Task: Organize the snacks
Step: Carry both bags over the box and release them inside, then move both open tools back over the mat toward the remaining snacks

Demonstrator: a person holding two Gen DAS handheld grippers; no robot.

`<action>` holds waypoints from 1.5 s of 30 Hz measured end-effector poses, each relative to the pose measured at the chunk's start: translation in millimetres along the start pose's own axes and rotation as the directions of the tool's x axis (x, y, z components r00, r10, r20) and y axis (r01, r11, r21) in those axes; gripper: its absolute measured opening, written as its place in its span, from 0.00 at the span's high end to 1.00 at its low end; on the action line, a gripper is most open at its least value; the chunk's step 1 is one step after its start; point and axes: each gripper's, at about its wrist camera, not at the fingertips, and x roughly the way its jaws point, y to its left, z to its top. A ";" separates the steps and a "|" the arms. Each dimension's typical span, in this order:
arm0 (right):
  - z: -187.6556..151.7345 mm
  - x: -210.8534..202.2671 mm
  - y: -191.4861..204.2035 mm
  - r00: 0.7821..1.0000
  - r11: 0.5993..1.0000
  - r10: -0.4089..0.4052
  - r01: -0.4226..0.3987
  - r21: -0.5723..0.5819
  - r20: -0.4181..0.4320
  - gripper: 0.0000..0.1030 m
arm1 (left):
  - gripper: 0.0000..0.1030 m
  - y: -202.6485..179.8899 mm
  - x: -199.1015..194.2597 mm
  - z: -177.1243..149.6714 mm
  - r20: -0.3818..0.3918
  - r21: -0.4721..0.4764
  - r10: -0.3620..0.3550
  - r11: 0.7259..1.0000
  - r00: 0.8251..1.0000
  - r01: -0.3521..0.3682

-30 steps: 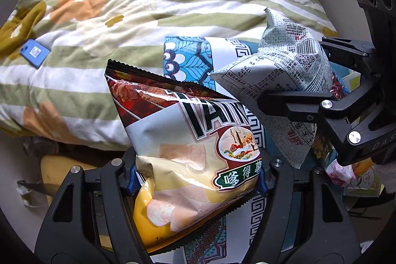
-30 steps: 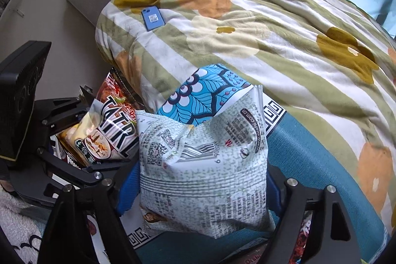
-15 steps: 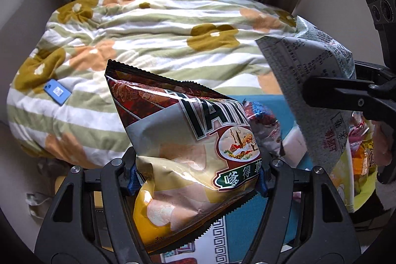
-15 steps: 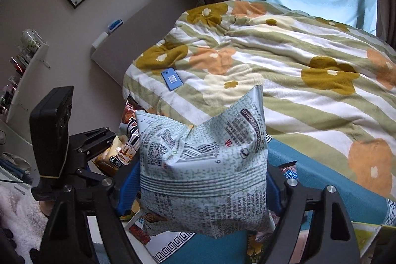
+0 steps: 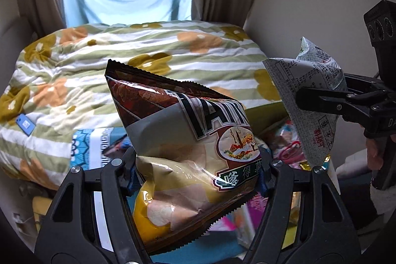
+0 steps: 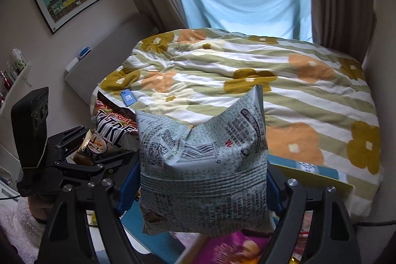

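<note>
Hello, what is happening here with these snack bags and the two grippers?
A person is sorting snacks with a gripper in each hand. The left gripper is shut on a brown chip bag, and the right gripper is shut on a pale printed snack bag. Both bags are held up in the air, in front of a bed with a flowered quilt. More snack packets lie below them. A blue phone rests on the quilt.

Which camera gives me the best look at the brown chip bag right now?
The left wrist view: the brown chip bag fills the frame, clamped in the left gripper, logo readable. The right wrist view shows only a slice of it at the left edge, behind the pale snack bag.
</note>
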 end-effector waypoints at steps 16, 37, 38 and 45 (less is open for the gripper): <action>-68.4 -48.4 -112.0 0.988 0.973 -0.147 0.152 0.175 -0.040 0.22 | 0.00 -106.2 82.5 -27.7 -0.135 0.116 -0.098 0.987 0.986 0.114; -75.5 14.2 -134.4 0.978 0.962 -0.188 0.203 0.180 -0.095 0.01 | 0.00 -43.9 59.2 -46.2 -0.126 0.046 -0.022 0.999 0.992 0.028; -76.4 13.3 -135.5 0.978 0.962 -0.189 0.202 0.183 -0.085 0.01 | 0.00 -42.5 58.3 -48.9 -0.125 0.046 -0.013 0.999 0.992 0.019; -84.8 -8.6 -119.7 0.973 0.963 -0.224 0.229 0.144 -0.049 0.01 | 0.00 -36.8 42.8 -57.9 -0.106 0.016 0.004 1.000 0.994 -0.002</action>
